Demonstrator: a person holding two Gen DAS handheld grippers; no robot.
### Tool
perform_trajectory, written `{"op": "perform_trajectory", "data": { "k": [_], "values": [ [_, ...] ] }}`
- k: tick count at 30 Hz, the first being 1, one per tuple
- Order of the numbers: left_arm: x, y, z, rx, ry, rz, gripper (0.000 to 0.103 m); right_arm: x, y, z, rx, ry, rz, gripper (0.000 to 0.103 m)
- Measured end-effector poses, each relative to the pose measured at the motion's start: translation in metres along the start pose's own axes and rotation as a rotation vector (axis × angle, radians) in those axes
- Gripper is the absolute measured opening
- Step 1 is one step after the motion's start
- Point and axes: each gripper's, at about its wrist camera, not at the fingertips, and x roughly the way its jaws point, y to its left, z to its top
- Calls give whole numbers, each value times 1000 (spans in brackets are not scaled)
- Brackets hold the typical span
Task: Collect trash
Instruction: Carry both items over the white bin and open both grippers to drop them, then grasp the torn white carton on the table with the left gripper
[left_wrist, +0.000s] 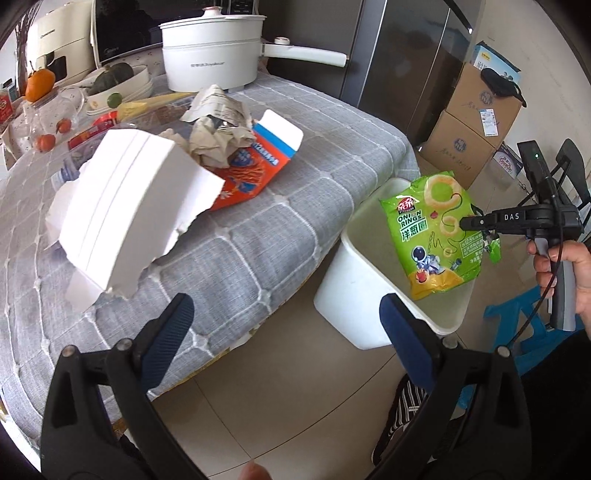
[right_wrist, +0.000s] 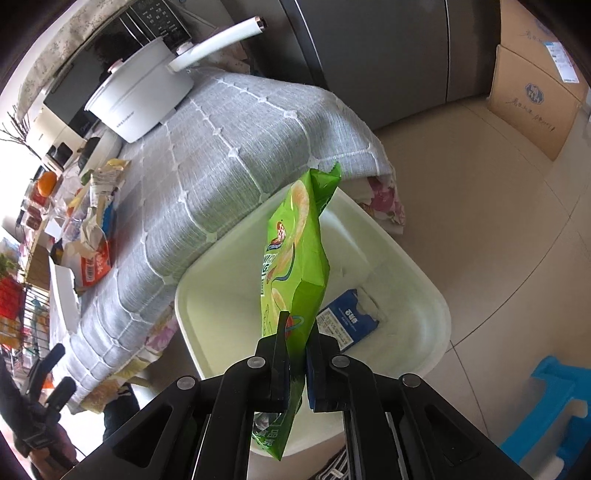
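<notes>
Both tongs show in my left wrist view. My left gripper (left_wrist: 284, 325) hangs spread wide, its blue-padded fingers (left_wrist: 170, 332) holding nothing, off the near edge of the table (left_wrist: 258, 229) above bare floor. On the table's grey checked cloth lie a torn white box (left_wrist: 125, 210), an orange carton (left_wrist: 255, 166) and crumpled paper (left_wrist: 218, 129) resting on the carton. A white pot (left_wrist: 210, 51) stands at the far edge. Off the table's right edge sits a white bin (left_wrist: 354, 306). My right gripper (left_wrist: 469, 221) reaches in from the right, pinching a green onion rings bag (left_wrist: 432, 229) over the bin's opening.

My right wrist view shows what the first one hides: the bin's inside, where a blue carton (right_wrist: 347, 321) lies against the right wall. Its rim (right_wrist: 184, 284) sits just beside the hanging cloth edge. Here the right gripper (right_wrist: 295, 354) has its fingers pressed onto the bag (right_wrist: 295, 258) near its lower end, the bag standing edge-on above the opening. Open tiled floor lies right of the bin, with a blue stool (right_wrist: 554, 402) at the lower right and cardboard boxes (right_wrist: 535, 99) further back. My left gripper (right_wrist: 48, 373) appears small at the lower left, by the table's near corner.
</notes>
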Motion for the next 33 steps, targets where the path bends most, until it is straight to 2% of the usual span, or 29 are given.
{"op": "perform_trajectory", "data": {
  "k": [3,8,20,29,33],
  "values": [
    [-7,15,-5,-18,-8,17,100,8,2,1,-9,8,-43,17],
    [-17,38,-10,-44,-17,45,100,4,16,4,-25,-7,-58,56],
    [-40,95,-22,-117,-33,126,100,-26,83,14,-144,-89,-24,71],
    [-47,135,-28,-165,-40,190,100,-37,140,13,-247,-151,-13,76],
    [-40,144,-25,-154,-33,208,100,-35,164,13,-289,-159,-3,77]
  ]
}}
